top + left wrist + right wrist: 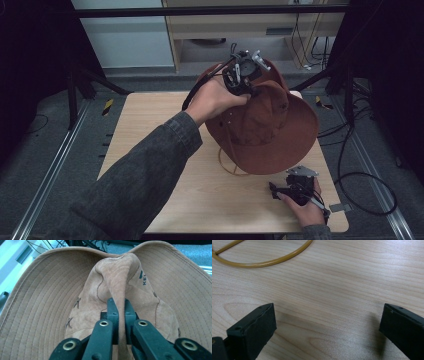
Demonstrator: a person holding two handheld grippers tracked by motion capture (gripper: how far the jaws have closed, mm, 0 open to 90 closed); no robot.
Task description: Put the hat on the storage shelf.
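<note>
1. Dark grey denim-ish sleeve (145,175) on the left arm, cuff seam showing at the wrist.
2. Left gripper (119,305): matte black jaws, narrow inner pads, brass-ringed rivet holes (four of them) along the linkage bars.
3. Black cable (200,87) looping off its body, silvery three-cornered plate on top.
4. Right gripper (327,322): blocky black pads, small screw holes, same grey plate.
</note>
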